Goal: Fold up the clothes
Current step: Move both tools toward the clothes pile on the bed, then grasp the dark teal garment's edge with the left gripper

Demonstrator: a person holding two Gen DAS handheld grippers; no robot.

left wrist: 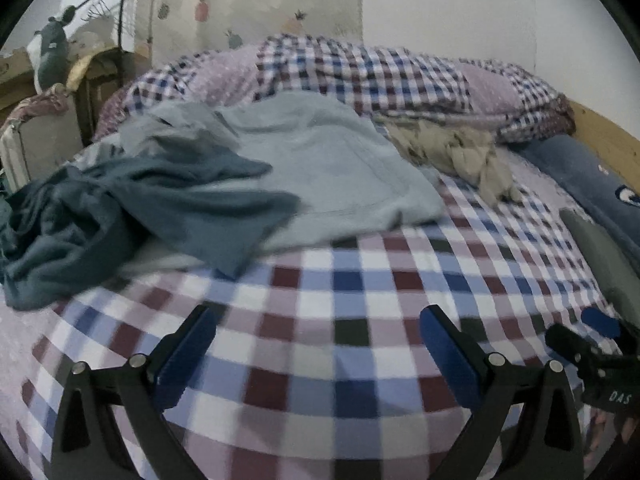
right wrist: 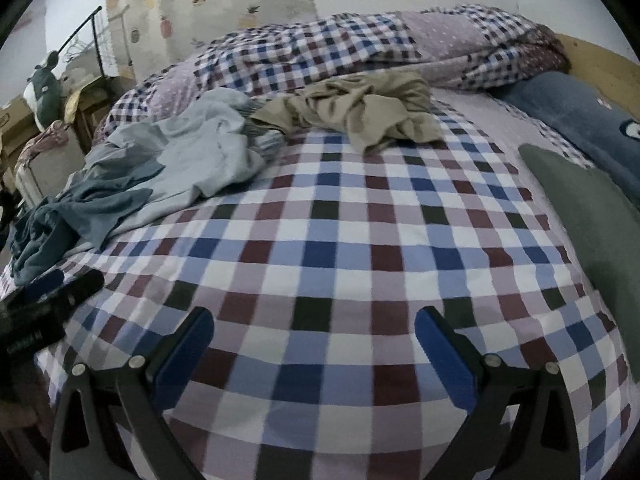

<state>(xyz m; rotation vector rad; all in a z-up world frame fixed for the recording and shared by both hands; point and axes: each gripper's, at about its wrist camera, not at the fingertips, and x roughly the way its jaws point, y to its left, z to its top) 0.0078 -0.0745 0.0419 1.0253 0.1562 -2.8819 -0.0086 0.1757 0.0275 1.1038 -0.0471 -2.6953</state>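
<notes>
A dark teal garment (left wrist: 120,216) lies crumpled on the checked bed sheet (left wrist: 320,320), partly over a pale blue garment (left wrist: 320,168). A beige garment (left wrist: 460,156) lies bunched further back. In the right wrist view the teal garment (right wrist: 80,216), pale blue garment (right wrist: 188,160) and beige garment (right wrist: 368,116) show at the left and back. My left gripper (left wrist: 318,320) is open and empty above bare sheet, short of the clothes. My right gripper (right wrist: 314,320) is open and empty above the sheet (right wrist: 340,240); it also shows in the left wrist view (left wrist: 592,340).
A rolled checked quilt (left wrist: 380,76) lies along the back of the bed. A blue pillow (right wrist: 580,120) and a folded grey item (right wrist: 592,216) lie at the right. A wooden headboard (right wrist: 596,64) stands behind. Boxes and a plush toy (left wrist: 50,56) stand left of the bed.
</notes>
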